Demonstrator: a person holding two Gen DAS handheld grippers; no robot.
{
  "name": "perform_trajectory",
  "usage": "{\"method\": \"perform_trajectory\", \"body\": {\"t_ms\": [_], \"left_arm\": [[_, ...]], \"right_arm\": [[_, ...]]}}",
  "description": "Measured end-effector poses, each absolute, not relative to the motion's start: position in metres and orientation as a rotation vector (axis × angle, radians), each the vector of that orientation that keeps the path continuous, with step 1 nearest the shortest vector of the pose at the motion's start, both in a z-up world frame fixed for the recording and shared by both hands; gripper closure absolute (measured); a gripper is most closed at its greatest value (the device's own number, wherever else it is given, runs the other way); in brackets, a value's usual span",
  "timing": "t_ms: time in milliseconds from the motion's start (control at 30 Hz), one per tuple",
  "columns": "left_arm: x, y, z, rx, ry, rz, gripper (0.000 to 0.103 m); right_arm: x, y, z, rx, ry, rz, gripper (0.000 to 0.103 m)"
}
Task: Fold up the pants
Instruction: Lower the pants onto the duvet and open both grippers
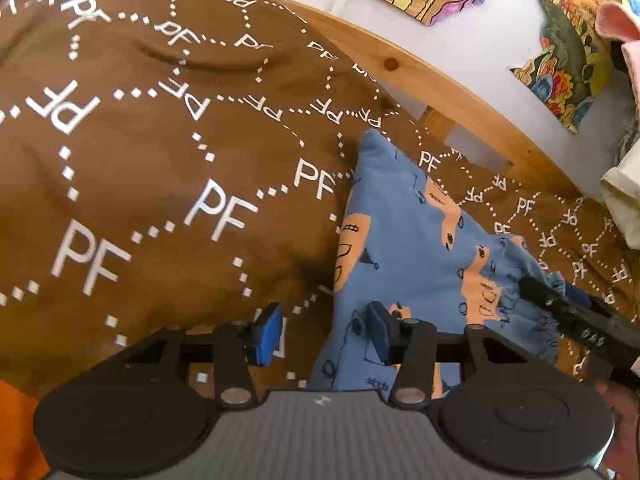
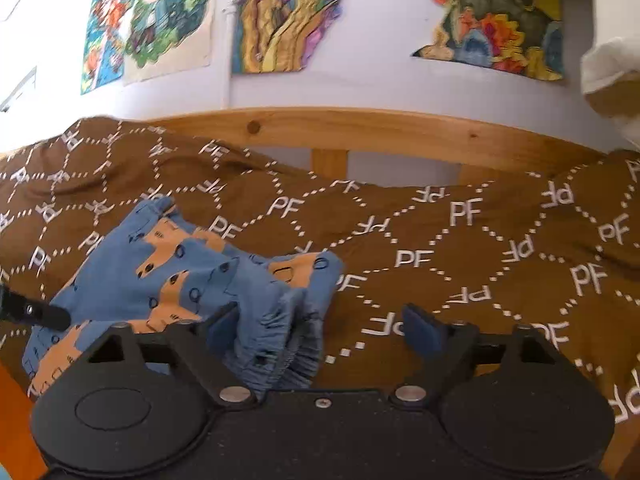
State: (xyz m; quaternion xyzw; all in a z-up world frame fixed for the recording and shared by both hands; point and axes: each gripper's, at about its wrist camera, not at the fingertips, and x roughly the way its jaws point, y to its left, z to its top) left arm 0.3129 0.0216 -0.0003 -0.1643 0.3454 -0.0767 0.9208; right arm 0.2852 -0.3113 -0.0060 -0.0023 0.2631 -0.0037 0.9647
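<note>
Small blue pants (image 1: pixel 412 240) with orange vehicle prints lie folded on a brown bedspread (image 1: pixel 140 152) printed with white "PF" letters. My left gripper (image 1: pixel 326 334) is open just above the near left edge of the pants, its right blue pad over the cloth, its left pad over the spread. In the right wrist view the pants (image 2: pixel 192 276) lie left of centre with the gathered waistband nearest. My right gripper (image 2: pixel 320 334) is open at that waistband, holding nothing. The right gripper's finger (image 1: pixel 568 312) shows at the pants' right end in the left wrist view.
A wooden bed rail (image 2: pixel 360 128) runs behind the spread, under a white wall with colourful drawings (image 2: pixel 288 20). White cloth (image 2: pixel 612 80) hangs at the right. Something orange (image 1: pixel 16 420) lies at the near left edge.
</note>
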Motion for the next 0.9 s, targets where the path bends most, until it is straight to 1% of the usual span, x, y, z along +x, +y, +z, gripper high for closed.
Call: {"method": "perform_trajectory", "body": {"t_ms": [67, 100, 167, 200, 267, 467, 567, 900], "left_arm": [[0.311, 0.020, 0.005, -0.312, 0.710, -0.137, 0.042], [0.310, 0.020, 0.008, -0.302, 0.708, -0.128, 0.040], [0.308, 0.018, 0.013, -0.282, 0.702, -0.114, 0.030], [0.306, 0.018, 0.016, -0.275, 0.700, -0.108, 0.027], [0.303, 0.016, 0.022, -0.261, 0.694, -0.095, 0.018], [0.285, 0.005, 0.044, -0.203, 0.646, -0.094, 0.005], [0.275, -0.001, 0.056, -0.169, 0.616, -0.085, 0.000], [0.245, -0.008, 0.087, -0.178, 0.538, -0.071, 0.000]], "right_arm": [[0.282, -0.317, -0.004, 0.031, 0.520, -0.025, 0.009], [0.279, -0.320, -0.002, 0.045, 0.513, -0.030, 0.007], [0.275, -0.322, 0.001, 0.055, 0.500, -0.046, 0.002], [0.273, -0.323, 0.003, 0.053, 0.493, -0.054, 0.002], [0.269, -0.323, 0.006, 0.044, 0.484, -0.075, 0.001], [0.255, -0.322, 0.017, 0.079, 0.466, -0.097, 0.001], [0.244, -0.316, 0.028, 0.080, 0.442, -0.084, 0.001], [0.207, -0.293, 0.075, 0.074, 0.346, -0.043, 0.001]]}}
